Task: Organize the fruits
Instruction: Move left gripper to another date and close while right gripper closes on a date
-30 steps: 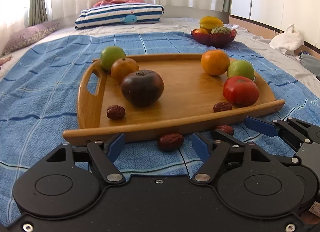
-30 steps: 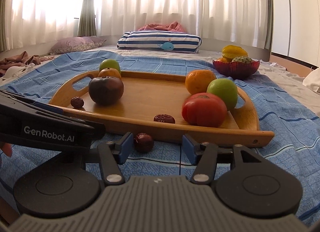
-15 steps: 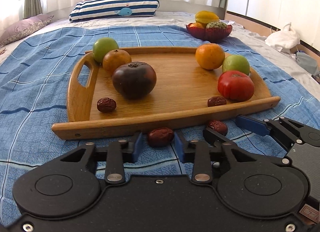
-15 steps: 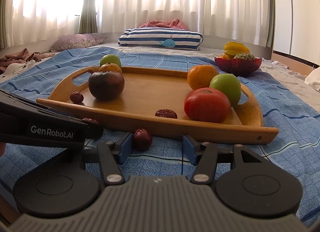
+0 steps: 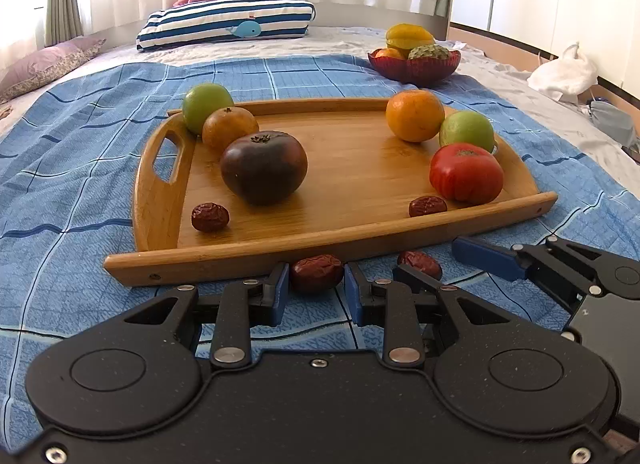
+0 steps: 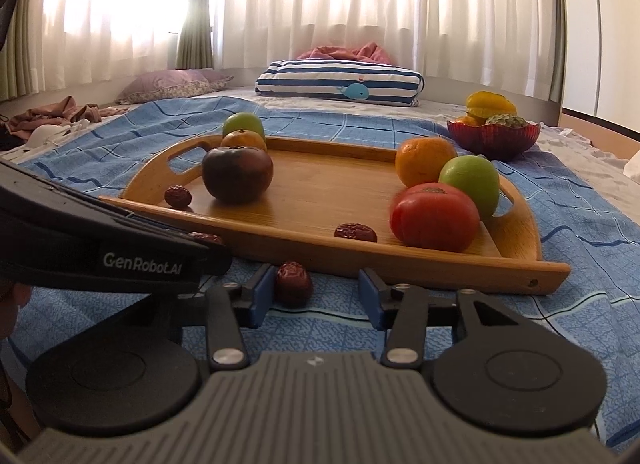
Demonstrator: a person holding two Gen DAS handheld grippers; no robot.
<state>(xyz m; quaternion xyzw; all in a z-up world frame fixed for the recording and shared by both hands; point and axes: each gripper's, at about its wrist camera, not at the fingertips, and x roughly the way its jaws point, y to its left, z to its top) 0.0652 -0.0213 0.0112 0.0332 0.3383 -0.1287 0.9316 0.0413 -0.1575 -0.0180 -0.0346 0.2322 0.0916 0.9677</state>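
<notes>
the oblong bamboo serving tray with cut-out handles (image 5: 360,168) sits on the blue checked blanket (image 5: 80,168) that covers the bed. at the tray's left end are a green apple (image 5: 207,106), a dull orange mandarin (image 5: 230,129), a large dark purple tomato (image 5: 264,167) and a wrinkled dried red date (image 5: 210,217). at its right end are a bright orange (image 5: 415,115), a second green apple (image 5: 467,131), a ribbed red tomato (image 5: 466,178) and another dried date (image 5: 427,206) just inside the front rim.

two more dates lie on the blanket just in front of the tray. the left gripper (image 5: 316,292) has its blue pads closed in against the sides of one loose date (image 5: 317,272), pinching it; whether it has left the blanket is hard to tell from this low angle. the right gripper (image 6: 316,296) stands spread, with the other loose date (image 6: 293,283) beside its left pad and a clear gap to its right pad.

further back on the bed, a scalloped dark red glass bowl (image 5: 414,64) holds a yellow starfruit (image 5: 409,34), a green custard apple (image 5: 430,51) and an orange fruit. a blue-and-white striped pillow with a whale (image 5: 228,24) lies near the curtains.
</notes>
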